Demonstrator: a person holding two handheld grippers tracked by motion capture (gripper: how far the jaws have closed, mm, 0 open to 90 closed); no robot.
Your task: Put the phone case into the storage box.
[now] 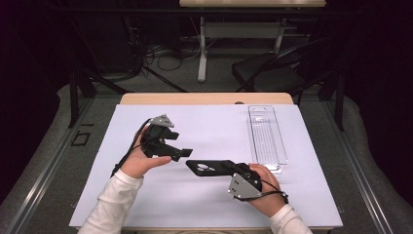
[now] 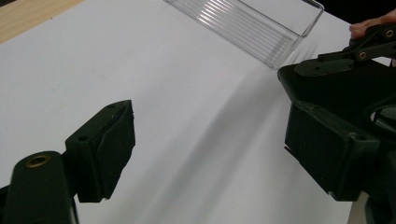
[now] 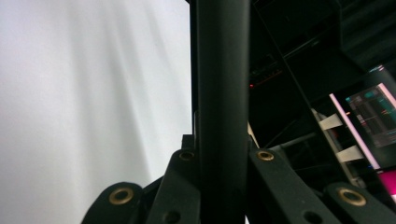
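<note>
We are holding a flat black case (image 1: 207, 168) in the right gripper (image 1: 229, 169), whose jaws are clamping shut on its right end, and the case is sticking out to the left just above the white sheet (image 1: 204, 134) near the middle of the table. We are keeping the left gripper (image 1: 175, 146) wide open with nothing between its jaws, just left of the case's free end. A clear plastic tray (image 1: 267, 134) is lying to the far right, apart from both grippers.

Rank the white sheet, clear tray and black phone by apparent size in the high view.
1. white sheet, largest by far.
2. clear tray.
3. black phone, smallest, partly hidden by the right tongs gripping it.
</note>
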